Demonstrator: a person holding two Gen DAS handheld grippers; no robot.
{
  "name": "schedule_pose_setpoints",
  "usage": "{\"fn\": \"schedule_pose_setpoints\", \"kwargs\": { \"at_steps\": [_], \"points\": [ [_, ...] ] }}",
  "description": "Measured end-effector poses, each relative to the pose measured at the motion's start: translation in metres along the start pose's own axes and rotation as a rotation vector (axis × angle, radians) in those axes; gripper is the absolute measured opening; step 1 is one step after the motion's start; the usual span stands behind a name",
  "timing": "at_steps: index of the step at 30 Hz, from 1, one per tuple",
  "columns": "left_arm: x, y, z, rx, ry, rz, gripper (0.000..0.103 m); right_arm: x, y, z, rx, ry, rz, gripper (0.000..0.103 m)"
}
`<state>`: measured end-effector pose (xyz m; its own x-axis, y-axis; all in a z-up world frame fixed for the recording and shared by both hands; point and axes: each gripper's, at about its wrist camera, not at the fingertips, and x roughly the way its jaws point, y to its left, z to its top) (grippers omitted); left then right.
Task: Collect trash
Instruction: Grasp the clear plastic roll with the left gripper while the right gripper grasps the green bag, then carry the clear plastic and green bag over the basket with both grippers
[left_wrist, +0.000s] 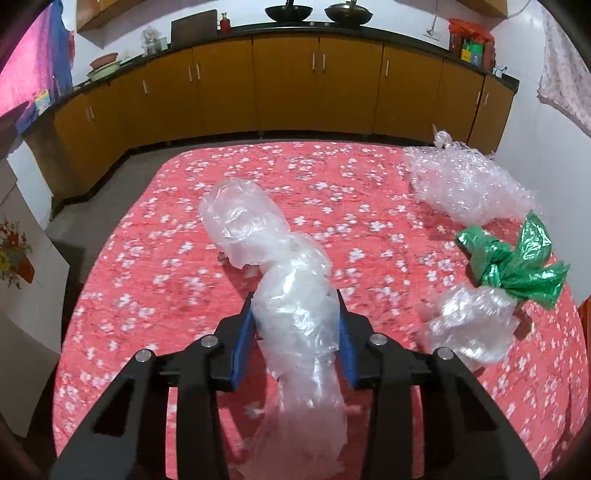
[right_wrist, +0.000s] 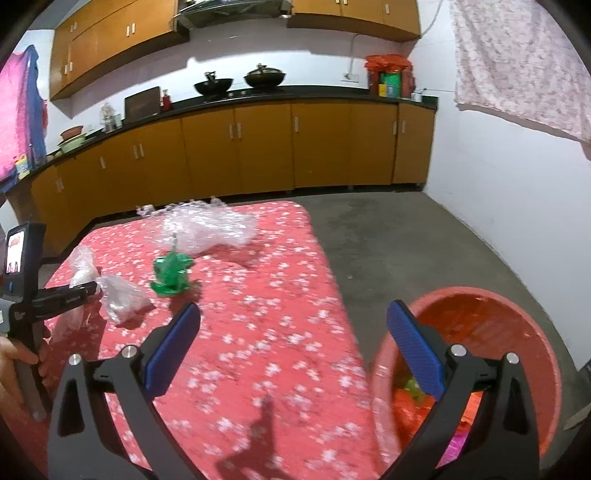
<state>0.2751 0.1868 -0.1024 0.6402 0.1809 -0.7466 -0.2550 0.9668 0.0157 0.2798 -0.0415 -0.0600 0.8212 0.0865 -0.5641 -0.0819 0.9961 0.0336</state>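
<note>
The left gripper (left_wrist: 295, 325) has its blue pads pressed against a long clear plastic bag (left_wrist: 291, 302) on the red floral cloth (left_wrist: 147, 258); the bag's long axis runs away from the camera, bending left at its far end. The right gripper (right_wrist: 291, 343) stands wide apart, empty, beside the red basin (right_wrist: 517, 314), which seems to hold trash.

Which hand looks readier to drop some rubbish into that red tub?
Left. Its tool has its pads against the clear plastic bag; the right tool is open and holds nothing, though nearer the tub.
</note>
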Motion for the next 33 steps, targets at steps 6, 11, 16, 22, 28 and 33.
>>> {"fn": "schedule_pose_setpoints", "kwargs": {
  "at_steps": [6, 11, 16, 22, 28, 33],
  "points": [
    [-0.009, 0.033, -0.007, -0.027, -0.010, 0.036, 0.040, 0.032, 0.034, 0.009, 0.008, 0.013, 0.080, 0.098],
    [-0.009, 0.055, -0.011, -0.045, -0.010, 0.044, 0.040, 0.062, 0.064, 0.023, 0.003, 0.029, 0.135, 0.087],
    [-0.009, 0.061, -0.011, -0.060, -0.010, 0.032, 0.040, 0.092, 0.095, 0.034, -0.047, 0.061, 0.150, 0.080],
    [-0.008, 0.062, -0.010, -0.062, -0.011, 0.019, 0.040, 0.122, 0.118, 0.032, -0.117, 0.125, 0.152, 0.068],
    [-0.008, 0.060, -0.008, -0.060, -0.014, 0.009, 0.040, 0.133, 0.112, 0.028, -0.082, 0.188, 0.177, 0.048],
    [-0.011, 0.053, -0.010, -0.050, -0.021, -0.001, 0.040, 0.132, 0.107, 0.022, -0.076, 0.220, 0.218, 0.023]
  ]
}}
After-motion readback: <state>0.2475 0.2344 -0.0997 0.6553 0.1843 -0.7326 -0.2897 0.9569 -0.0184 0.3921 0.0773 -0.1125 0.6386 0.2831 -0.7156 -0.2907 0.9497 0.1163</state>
